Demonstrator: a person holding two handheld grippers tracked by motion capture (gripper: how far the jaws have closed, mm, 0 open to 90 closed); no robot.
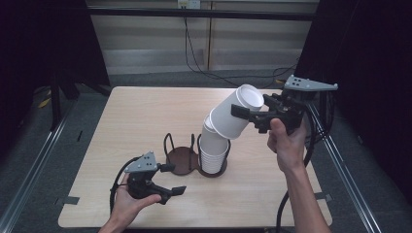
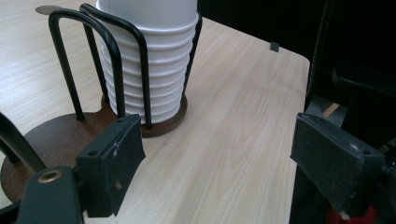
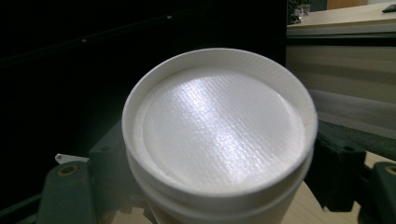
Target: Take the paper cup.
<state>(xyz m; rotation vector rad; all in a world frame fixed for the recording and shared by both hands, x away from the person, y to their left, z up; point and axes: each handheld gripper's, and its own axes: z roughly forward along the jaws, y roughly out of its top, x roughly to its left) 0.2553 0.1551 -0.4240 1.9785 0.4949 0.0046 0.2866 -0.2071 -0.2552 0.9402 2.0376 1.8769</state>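
High view — held cup: the right gripper (image 1: 248, 114) is clamping a white paper cup (image 1: 236, 112) from both sides, up in the air above the wire rack (image 1: 194, 155); the cup is lying tilted, base pointing to about 1 o'clock, mouth to about 7 o'clock.
High view — stack: the nested cup stack (image 1: 214, 145) is sitting in the rack's right bay, directly below the held cup's mouth at 7 o'clock; whether the two are touching cannot be told.
High view — empty bay: the left bay of the rack is standing bare.
High view — left gripper (image 1: 171, 179): it is resting low near the table's front edge, at 7 o'clock from the rack, jaws spread, nothing between them.
Left gripper view — rack: the stack (image 2: 147, 60) is standing upright at 11 o'clock beyond the spread jaws; the rack's dark base is lying just beside the left jaw.
Right gripper view — cup base (image 3: 219, 126): it is facing the camera, a jaw pressing each side of the wall.
Judgement — nearer hand: the right one is carrying the cup; the coming move likely hinges on lining its long axis up with the stack or swinging it clear.
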